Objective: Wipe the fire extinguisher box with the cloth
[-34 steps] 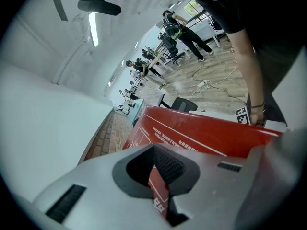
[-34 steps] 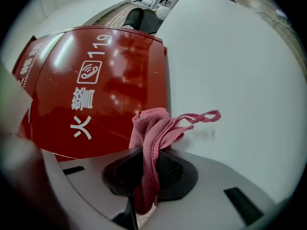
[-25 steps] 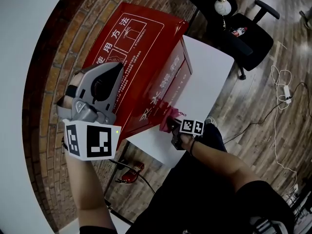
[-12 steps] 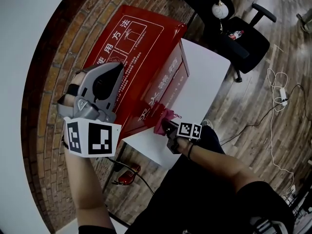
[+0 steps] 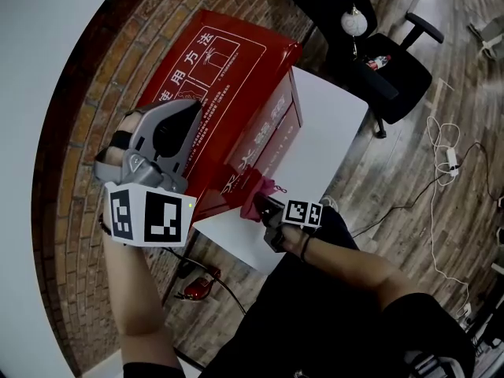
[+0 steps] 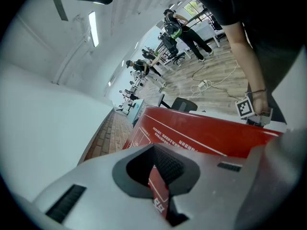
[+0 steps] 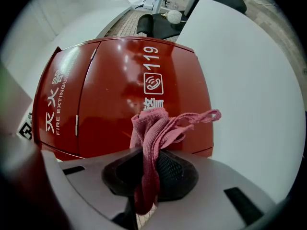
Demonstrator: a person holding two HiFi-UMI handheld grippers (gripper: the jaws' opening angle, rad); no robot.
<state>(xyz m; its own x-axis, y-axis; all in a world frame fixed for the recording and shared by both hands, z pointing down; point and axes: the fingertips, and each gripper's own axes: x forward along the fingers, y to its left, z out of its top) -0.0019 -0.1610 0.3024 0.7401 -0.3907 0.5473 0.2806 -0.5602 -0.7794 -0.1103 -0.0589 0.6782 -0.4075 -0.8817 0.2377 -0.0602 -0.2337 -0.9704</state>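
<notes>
Holding a pink cloth (image 7: 152, 128) clamped between its jaws, the right gripper (image 5: 264, 205) faces the front of the red box (image 5: 211, 73) head-on. The box stands on a white table (image 5: 335, 120) with its back toward a brick wall (image 5: 102, 77), and its long axis runs along that wall, across the right gripper's line of sight. In the right gripper view the lettered front panel fills the scene straight ahead, just beyond the bunched cloth. In the head view the cloth sits at the near, lower corner of that panel; whether it touches cannot be told. The left gripper (image 5: 187, 110) hovers over the box's near end with its jaws together and nothing between them. The right hand is the one placed to wipe, and most of the front lies up and away along the box's length from the cloth.
</notes>
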